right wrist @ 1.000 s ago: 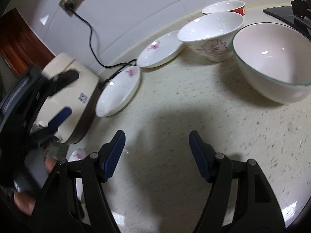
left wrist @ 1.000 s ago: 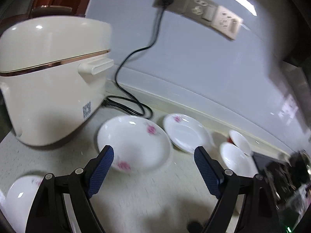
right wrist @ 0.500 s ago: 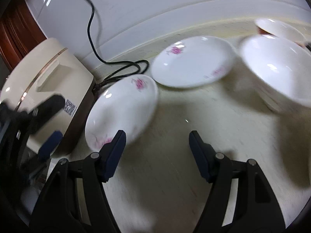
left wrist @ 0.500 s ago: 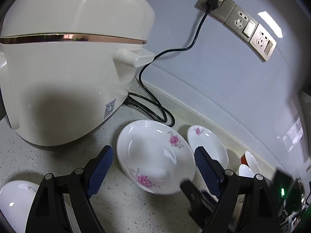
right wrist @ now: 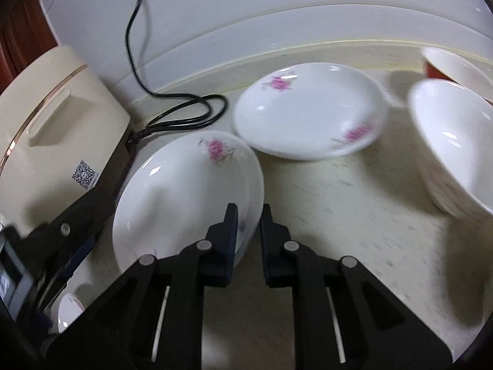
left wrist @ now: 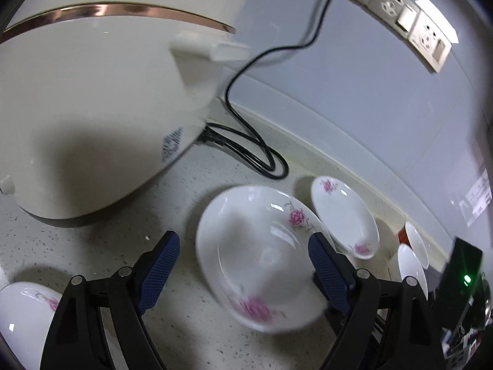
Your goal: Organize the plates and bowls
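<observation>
From the left wrist view, my left claw (left wrist: 243, 265) stands wide and holds nothing. Its two blue pads frame a flowered plate (left wrist: 262, 259) lying on the speckled table (left wrist: 191, 336), just in front of a cream rice cooker (left wrist: 101, 98). The plate looks blurred and its near edge seems a little raised, though I cannot be sure. A second flowered plate (left wrist: 345, 215) lies just beyond it toward the wall, and further right two bowls show only as thin edges. A black power cord (left wrist: 246, 151) coils behind the plates.

From the right wrist view, my right claw (right wrist: 249, 215) has just been closing, and its jaws are now narrow, pinching the near rim of the first flowered plate (right wrist: 185, 197). The rim sits between the pads. The second plate (right wrist: 308, 111) lies just beyond, close to the first or perhaps touching it. A white bowl (right wrist: 453, 148) stands at the right and a red-sided bowl (right wrist: 453, 67) behind it.

I judge the step in hand to be lifting this plate to stack it on the other. To do it well, I should keep the pinch firm on the thin rim, lift slowly so the glazed plate does not pivot or slip, bring the open left claw to steady the far side, and clear the cord and cooker.
</observation>
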### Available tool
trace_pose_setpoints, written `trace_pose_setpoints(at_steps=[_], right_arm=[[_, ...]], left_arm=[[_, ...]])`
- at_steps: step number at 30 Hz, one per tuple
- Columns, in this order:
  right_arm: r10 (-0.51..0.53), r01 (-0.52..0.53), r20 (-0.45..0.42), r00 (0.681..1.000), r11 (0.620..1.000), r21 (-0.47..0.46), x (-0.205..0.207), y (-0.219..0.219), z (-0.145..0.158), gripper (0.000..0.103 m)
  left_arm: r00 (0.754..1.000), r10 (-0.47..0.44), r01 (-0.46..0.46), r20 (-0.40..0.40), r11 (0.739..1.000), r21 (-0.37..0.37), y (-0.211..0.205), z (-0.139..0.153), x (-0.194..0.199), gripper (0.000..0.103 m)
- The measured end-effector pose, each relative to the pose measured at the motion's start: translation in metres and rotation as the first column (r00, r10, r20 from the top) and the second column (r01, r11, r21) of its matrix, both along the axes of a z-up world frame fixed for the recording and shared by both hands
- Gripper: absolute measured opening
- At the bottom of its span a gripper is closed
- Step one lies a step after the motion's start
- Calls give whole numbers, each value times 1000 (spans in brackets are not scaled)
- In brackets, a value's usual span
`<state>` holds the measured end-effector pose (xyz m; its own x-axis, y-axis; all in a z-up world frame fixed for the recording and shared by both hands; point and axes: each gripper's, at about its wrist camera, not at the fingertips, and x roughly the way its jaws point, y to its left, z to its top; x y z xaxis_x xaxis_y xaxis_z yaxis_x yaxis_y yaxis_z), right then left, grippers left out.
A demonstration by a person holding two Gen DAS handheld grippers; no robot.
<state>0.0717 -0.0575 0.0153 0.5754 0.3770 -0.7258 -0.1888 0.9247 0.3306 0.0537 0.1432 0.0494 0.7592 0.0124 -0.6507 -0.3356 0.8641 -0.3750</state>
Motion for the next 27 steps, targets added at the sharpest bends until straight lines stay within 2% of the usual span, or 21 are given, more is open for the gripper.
trace_pose_setpoints(at_steps=[4, 8, 12, 15, 17, 20, 22, 27], right_arm=[[-48, 49, 23, 999, 999, -16, -23, -28, 5, 12], [-72, 74, 59, 996, 996, -45, -47, -47, 13, 12], [-95, 96, 54, 994, 995, -16, -64, -67, 14, 13], [-82, 80, 37, 996, 996, 43, -70, -76, 12, 15], [-56, 55, 11, 998, 996, 68, -71, -76, 9, 19], [-5, 7, -24, 1000, 996, 87, -70, -70, 5, 36], [17, -15, -17, 1000, 995, 101, -71, -67, 6, 47], [5, -2, -18, 1000, 993, 119, -71, -68, 6, 47]], left_arm=[[996, -49, 51, -80, 999, 18, -12, -9, 8, 86], [981, -108, 114, -160, 993, 23, -23, -20, 12, 86], [967, -148, 163, -210, 985, 55, -36, -31, 14, 86], [967, -150, 171, -206, 981, 90, -41, -31, 11, 86], [968, -156, 177, -196, 980, 95, -43, -32, 11, 86], [969, -155, 184, -194, 973, 143, -50, -33, 12, 86], [968, -154, 188, -196, 967, 170, -54, -34, 13, 86], [976, -123, 151, -180, 977, 152, -44, -32, 9, 87]])
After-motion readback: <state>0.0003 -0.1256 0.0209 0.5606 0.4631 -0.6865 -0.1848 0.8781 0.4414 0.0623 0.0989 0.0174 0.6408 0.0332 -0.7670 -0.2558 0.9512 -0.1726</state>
